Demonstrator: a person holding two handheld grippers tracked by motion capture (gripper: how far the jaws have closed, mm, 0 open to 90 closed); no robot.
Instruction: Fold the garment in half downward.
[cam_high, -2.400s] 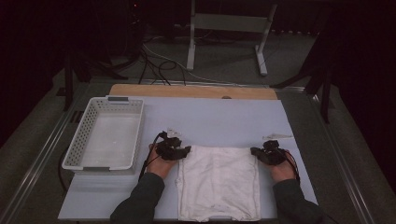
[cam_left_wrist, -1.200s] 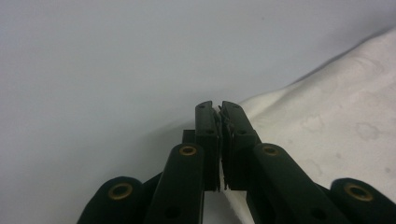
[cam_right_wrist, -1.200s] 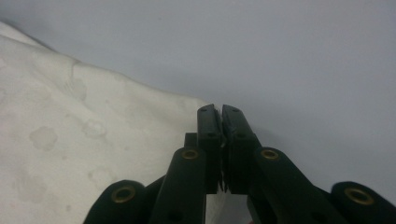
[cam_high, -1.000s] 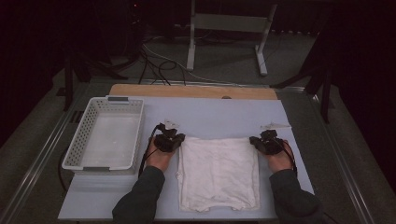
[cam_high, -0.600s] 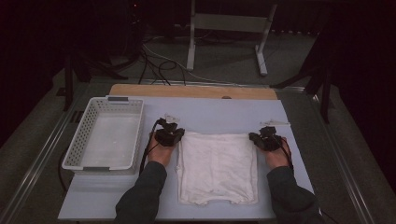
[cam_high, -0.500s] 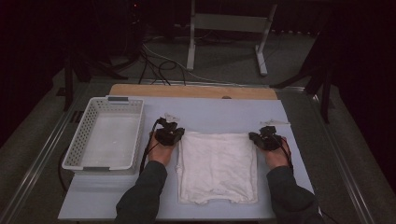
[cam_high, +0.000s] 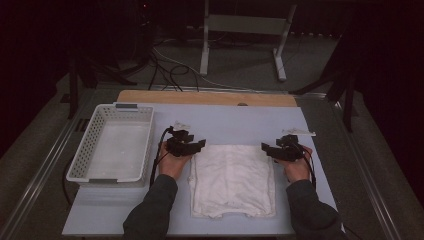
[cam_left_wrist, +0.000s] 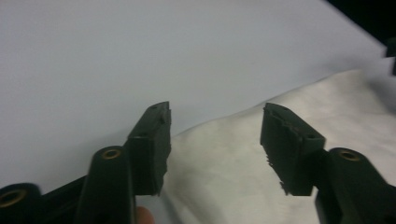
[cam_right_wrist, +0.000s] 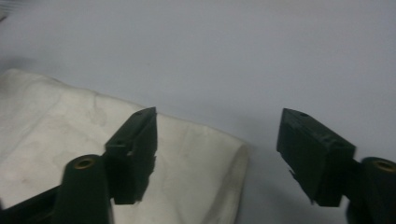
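Folded white cloth, a rectangular textile (cam_high: 232, 180), lies flat on the pale blue tabletop (cam_high: 235, 125), long axis running 12 to 6 o'clock in the high view, near edge toward the person. Left claw (cam_high: 197, 146) sits at the cloth's far-left corner, right claw (cam_high: 267, 149) at the far-right corner; each is equally close to its own corner. In the left gripper view the claw (cam_left_wrist: 215, 140) stands apart, cloth edge passing between the jaws, corner lying toward 2 o'clock. In the right gripper view the claw (cam_right_wrist: 217, 149) is also apart, the cloth corner (cam_right_wrist: 233, 154) between the jaws, cloth body toward 9 o'clock. Judgement: both far corners are straddled, ready for pinching. White perforated plastic basket (cam_high: 82, 155) stands at 9 o'clock of the cloth, apart.
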